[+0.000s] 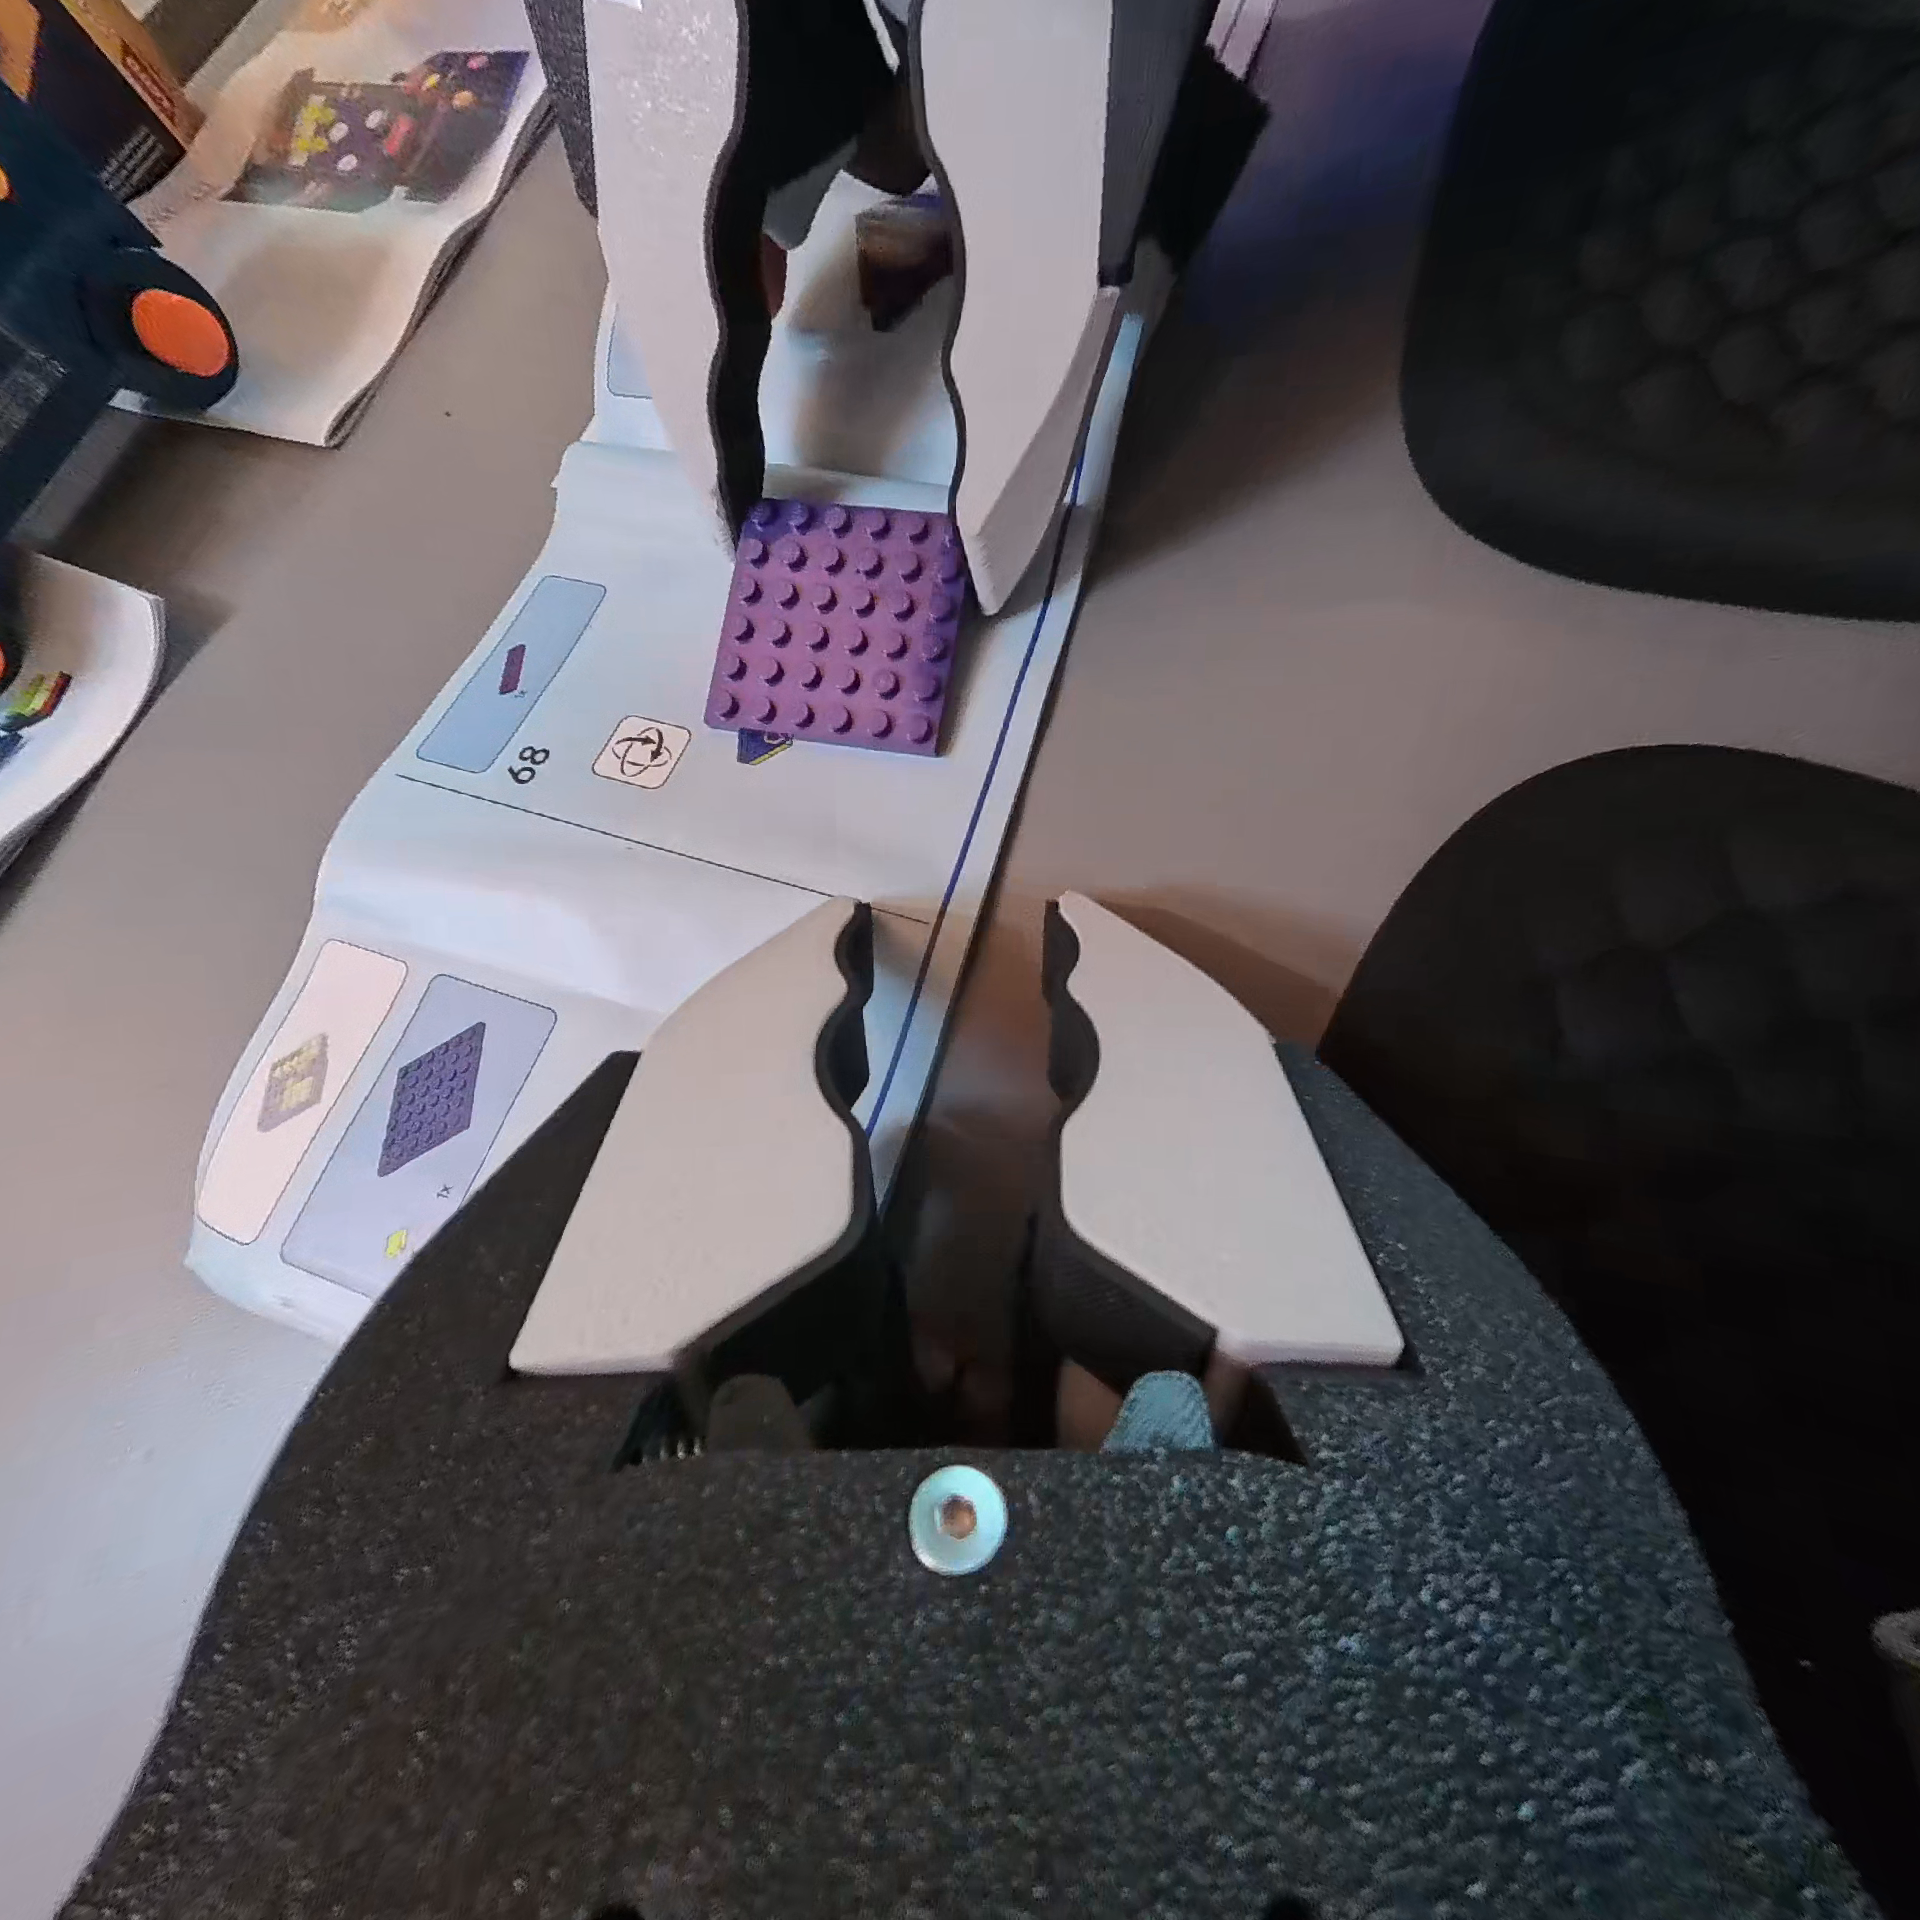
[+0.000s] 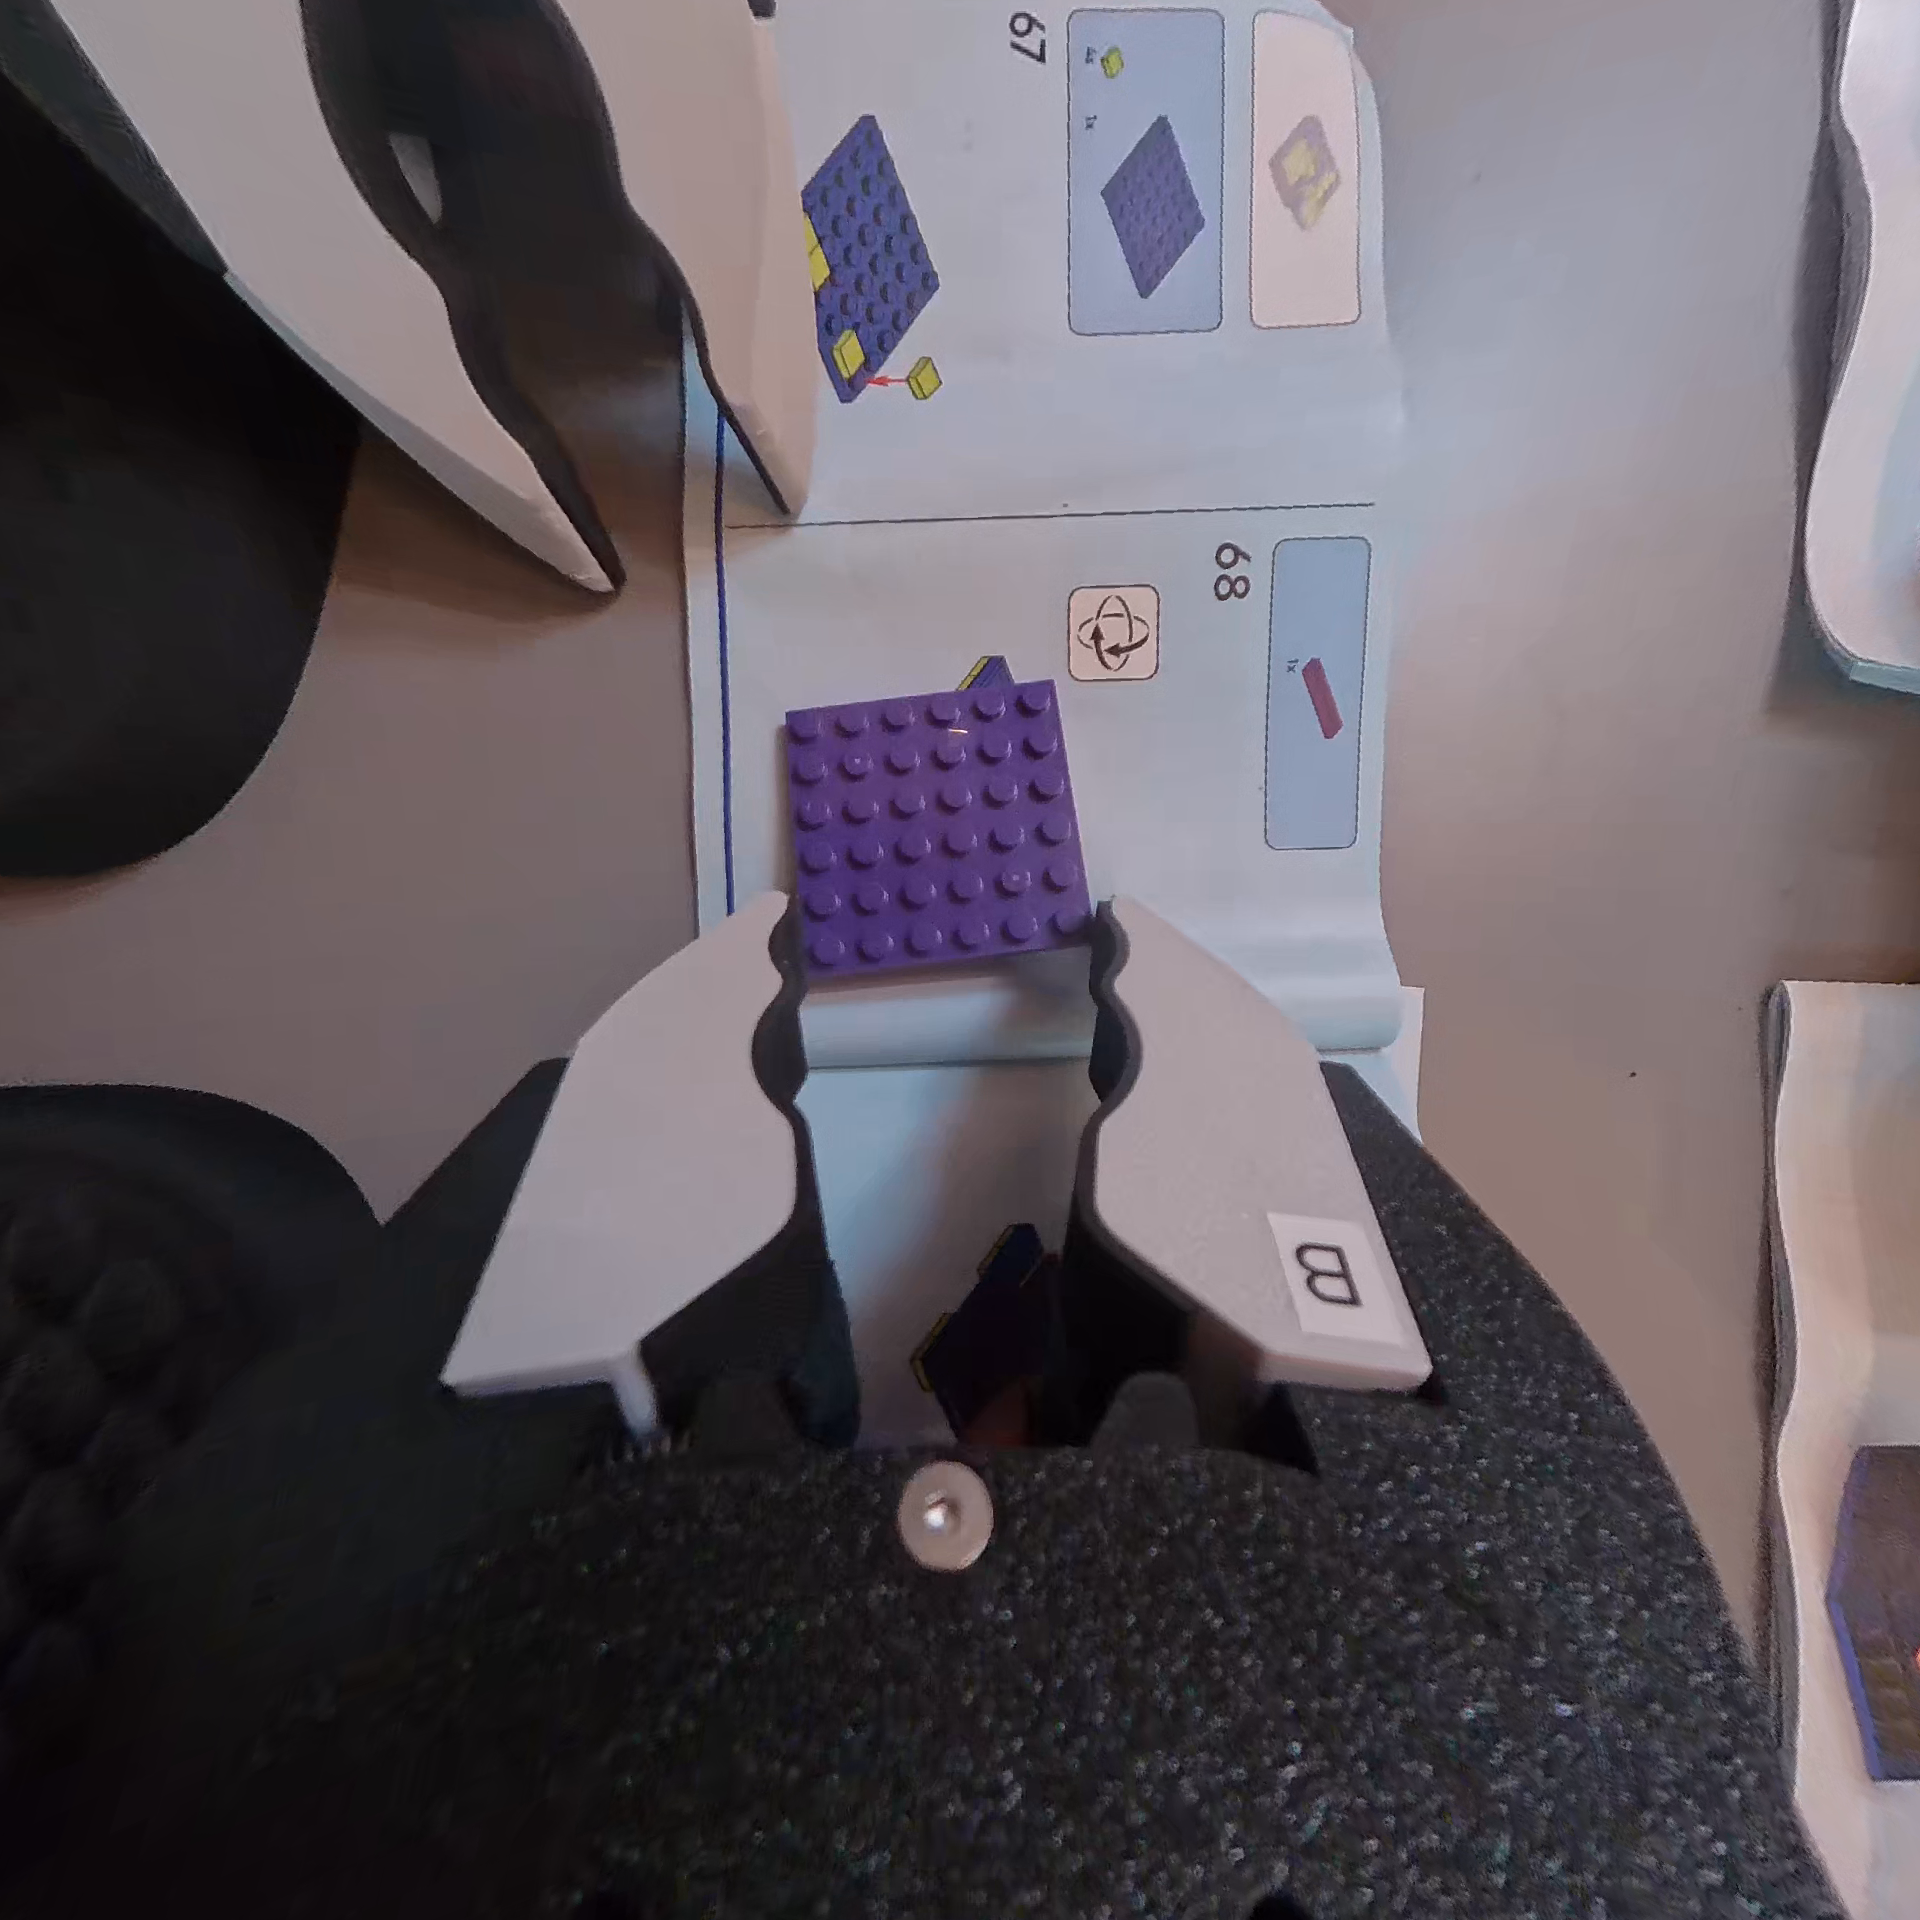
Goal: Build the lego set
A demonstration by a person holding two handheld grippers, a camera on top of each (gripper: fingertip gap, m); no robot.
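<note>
A purple square studded plate (image 1: 836, 634) (image 2: 935, 831) lies on an open instruction booklet (image 1: 499, 894) (image 2: 1143, 468) on the grey table. My right gripper (image 2: 942, 914) straddles the plate's near edge, with one fingertip against each side of it. The near edge looks slightly raised, with a shadow under it. In the left wrist view the right gripper (image 1: 862, 530) comes in from the top. My left gripper (image 1: 956, 914) is open and empty. It hovers over the booklet's edge, short of the plate, and also shows at the top left of the right wrist view (image 2: 701, 540).
Black mesh chairs (image 1: 1662, 312) (image 1: 1662, 1091) stand past the table edge beside the booklet. More booklets (image 1: 343, 208) (image 2: 1860, 1247) lie on the other side. A dark object with an orange disc (image 1: 177, 332) sits on one of them.
</note>
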